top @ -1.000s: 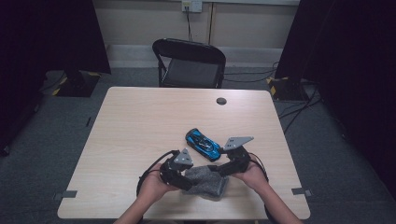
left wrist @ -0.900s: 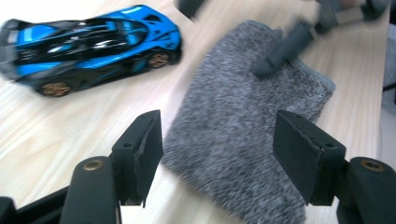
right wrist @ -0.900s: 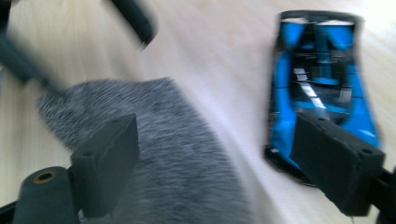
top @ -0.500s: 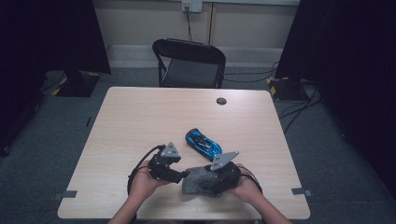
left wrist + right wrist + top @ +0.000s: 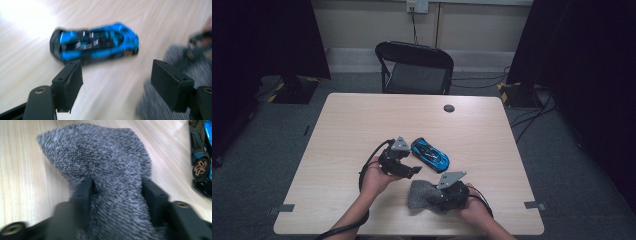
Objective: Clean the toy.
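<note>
**Grey cloth clamped at right, blue car waiting ahead of open left jaws**

Working left to right across the wooden table (image 5: 342,130). Left gripper (image 5: 408,169) is hovering just short of the toy car (image 5: 430,154), its jaws standing wide apart with nothing between them; the car is lying on its wheels near mid-table, apart from both pads. Likely reason: the left hand is lining up to steady or take the car. Right gripper (image 5: 439,197) is pinching a grey knit cloth (image 5: 421,195) near the front edge, the fabric bunching between the jaws, probably held ready for wiping. Car looking glossy blue with black panels (image 5: 93,45); the picture is blurring. Cloth looking speckled, soft, thick (image 5: 100,162).
</note>
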Available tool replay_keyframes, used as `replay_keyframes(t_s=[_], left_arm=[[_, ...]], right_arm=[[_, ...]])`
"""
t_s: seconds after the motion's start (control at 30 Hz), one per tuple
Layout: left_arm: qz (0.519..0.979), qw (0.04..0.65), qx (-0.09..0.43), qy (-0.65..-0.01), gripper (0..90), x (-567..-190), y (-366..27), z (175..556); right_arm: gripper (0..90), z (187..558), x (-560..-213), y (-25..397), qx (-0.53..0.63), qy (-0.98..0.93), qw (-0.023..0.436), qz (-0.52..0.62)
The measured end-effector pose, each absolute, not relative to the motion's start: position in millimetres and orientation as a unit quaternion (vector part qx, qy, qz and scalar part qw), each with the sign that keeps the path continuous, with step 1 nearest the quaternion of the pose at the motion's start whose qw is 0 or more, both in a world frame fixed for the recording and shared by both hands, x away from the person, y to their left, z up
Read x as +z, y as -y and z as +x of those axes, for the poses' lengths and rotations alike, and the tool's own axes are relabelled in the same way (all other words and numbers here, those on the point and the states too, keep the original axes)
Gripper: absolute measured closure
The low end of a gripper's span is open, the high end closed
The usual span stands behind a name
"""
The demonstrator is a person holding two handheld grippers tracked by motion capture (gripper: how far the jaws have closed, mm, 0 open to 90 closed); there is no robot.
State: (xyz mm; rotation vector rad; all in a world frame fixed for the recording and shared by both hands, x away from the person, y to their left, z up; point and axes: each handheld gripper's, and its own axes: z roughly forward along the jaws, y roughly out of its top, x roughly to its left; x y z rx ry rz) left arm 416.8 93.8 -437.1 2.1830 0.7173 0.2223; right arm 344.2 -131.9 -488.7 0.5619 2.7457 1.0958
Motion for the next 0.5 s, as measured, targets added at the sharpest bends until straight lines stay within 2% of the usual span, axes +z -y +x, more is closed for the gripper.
replay_keyframes(t_s=[0.1,0.17,0.23,0.3,0.5], left_arm=[[0.868,0.406,0.086,-0.273,20.3,-439.7,-82.2,427.3],[0.877,0.387,0.092,-0.27,18.4,-446.5,-64.7,443.1],[0.879,0.382,0.111,-0.264,18.9,-449.5,-57.2,450.4],[0.879,0.385,0.085,-0.267,18.3,-453.5,-53.6,459.4],[0.89,0.366,0.079,-0.261,18.0,-460.8,-40.6,473.9]], right_arm=[[57.9,344.3,-488.9,134.5,0.368,-0.907,0.063,0.195],[65.8,345.4,-487.3,139.9,0.367,-0.905,0.057,0.21],[67.5,344.9,-486.8,143.4,0.367,-0.903,0.055,0.216],[67.7,344.7,-486.3,147.3,0.368,-0.901,0.053,0.222],[69.4,347.3,-481.2,165.6,0.366,-0.896,0.061,0.245]])
